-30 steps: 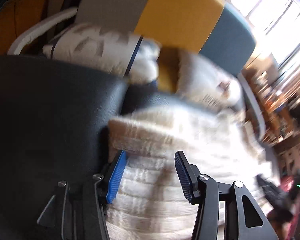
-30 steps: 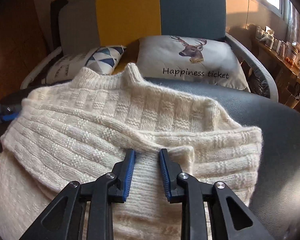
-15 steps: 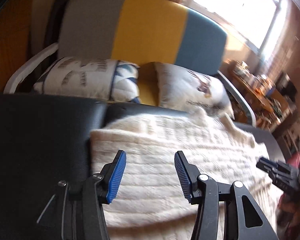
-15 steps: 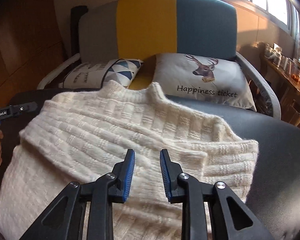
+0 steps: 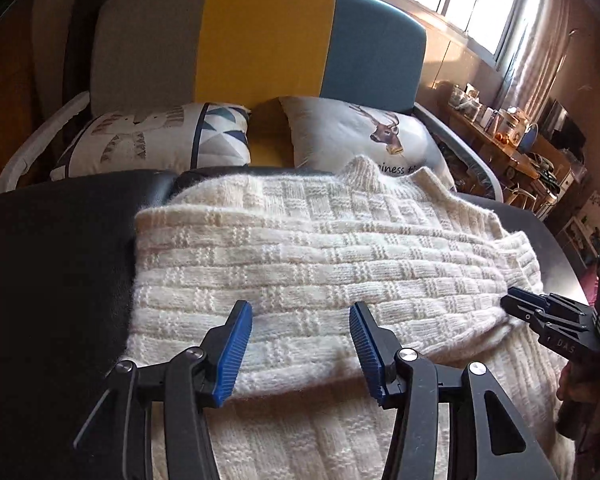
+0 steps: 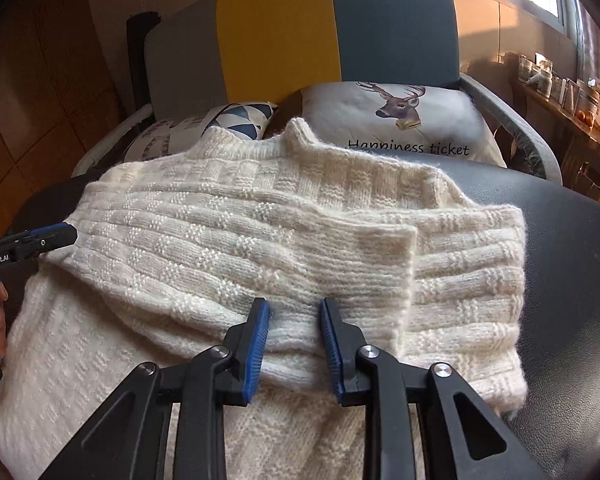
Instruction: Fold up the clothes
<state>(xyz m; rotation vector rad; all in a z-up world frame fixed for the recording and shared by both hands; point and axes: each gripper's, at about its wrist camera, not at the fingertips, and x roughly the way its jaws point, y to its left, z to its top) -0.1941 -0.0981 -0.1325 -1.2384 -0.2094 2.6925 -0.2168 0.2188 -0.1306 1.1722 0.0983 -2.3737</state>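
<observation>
Sweater (image 6: 260,240), cream knit, fills frame centre on black padded surface (image 6: 572,264); both sleeves judged folded across body, lengthwise fold remaining; left gripper (image 5: 300,344) and right gripper (image 6: 294,344) hover spread apart, grasping nothing; cushioned chair (image 6: 340,40) upper frame

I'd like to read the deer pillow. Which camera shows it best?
The right wrist view: the deer pillow shows its deer and the words "Happiness ticket". In the left wrist view the sweater hides most of the lettering.
</observation>
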